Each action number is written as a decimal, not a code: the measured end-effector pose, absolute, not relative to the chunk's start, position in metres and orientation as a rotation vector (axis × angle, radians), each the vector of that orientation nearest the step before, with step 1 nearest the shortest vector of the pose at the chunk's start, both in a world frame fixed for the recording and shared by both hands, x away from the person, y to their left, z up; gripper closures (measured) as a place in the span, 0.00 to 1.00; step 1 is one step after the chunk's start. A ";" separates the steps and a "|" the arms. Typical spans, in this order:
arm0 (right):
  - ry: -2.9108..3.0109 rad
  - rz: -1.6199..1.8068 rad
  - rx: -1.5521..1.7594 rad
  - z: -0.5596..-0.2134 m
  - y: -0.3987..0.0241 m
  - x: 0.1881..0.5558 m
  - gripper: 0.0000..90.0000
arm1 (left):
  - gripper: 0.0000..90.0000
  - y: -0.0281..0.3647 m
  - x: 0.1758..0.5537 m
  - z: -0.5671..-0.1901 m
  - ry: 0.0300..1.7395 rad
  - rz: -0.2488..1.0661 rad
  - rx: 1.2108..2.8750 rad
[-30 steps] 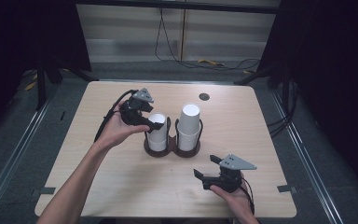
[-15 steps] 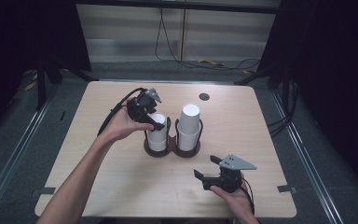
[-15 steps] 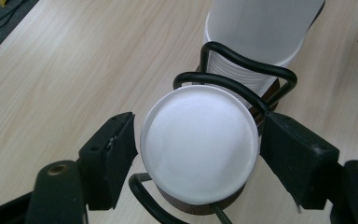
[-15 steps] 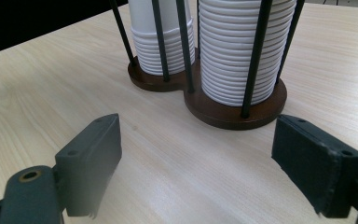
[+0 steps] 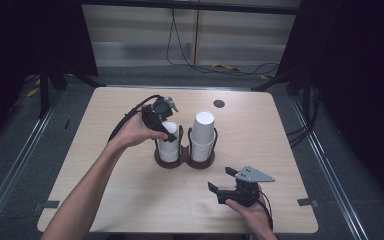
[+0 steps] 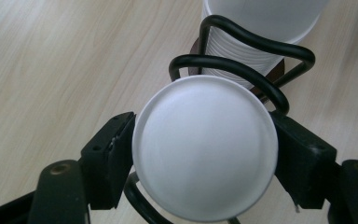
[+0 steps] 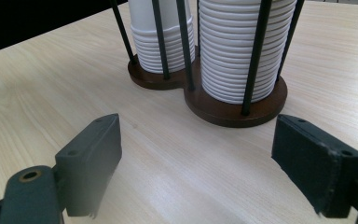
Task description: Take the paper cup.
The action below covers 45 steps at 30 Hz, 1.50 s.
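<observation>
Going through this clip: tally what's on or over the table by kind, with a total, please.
Stacks of white cups: 2, left stack and right stack
Wire cup holder with brown base: 1
Handheld grippers: 2, left gripper and right gripper
Total: 5

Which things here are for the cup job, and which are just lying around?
In use: left gripper, closing on the left cup stack; cup holder.
Just there: right cup stack, right gripper open, round hole in table, cables.
</observation>
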State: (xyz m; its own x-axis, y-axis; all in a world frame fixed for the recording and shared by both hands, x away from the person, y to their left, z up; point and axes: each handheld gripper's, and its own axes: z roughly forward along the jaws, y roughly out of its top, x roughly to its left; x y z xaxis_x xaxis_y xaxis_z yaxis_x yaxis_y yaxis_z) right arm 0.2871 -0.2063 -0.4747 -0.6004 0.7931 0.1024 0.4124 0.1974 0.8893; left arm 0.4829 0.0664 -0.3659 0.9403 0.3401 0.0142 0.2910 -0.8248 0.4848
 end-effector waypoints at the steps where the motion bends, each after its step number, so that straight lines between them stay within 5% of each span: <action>1: 2.099 1.373 1.130 -0.475 -0.207 0.287 0.17 | 0.31 0.065 0.483 -0.366 0.449 0.130 2.614; 16: 2.105 1.360 1.130 -0.475 -0.207 0.287 0.18 | 0.32 0.062 0.485 -0.374 0.456 0.098 2.693; 45: 2.105 1.351 1.134 -0.476 -0.206 0.287 0.18 | 0.35 0.075 0.486 -0.360 0.503 0.067 2.597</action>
State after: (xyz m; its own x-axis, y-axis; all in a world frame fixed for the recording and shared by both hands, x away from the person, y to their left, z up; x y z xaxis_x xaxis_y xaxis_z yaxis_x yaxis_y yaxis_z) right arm 0.2872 -0.2059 -0.4755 -0.5952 0.7979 0.0956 0.4192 0.2068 0.8840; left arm 0.4858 0.0746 -0.3598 0.9310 0.3624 -0.0439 0.3385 -0.8119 0.4756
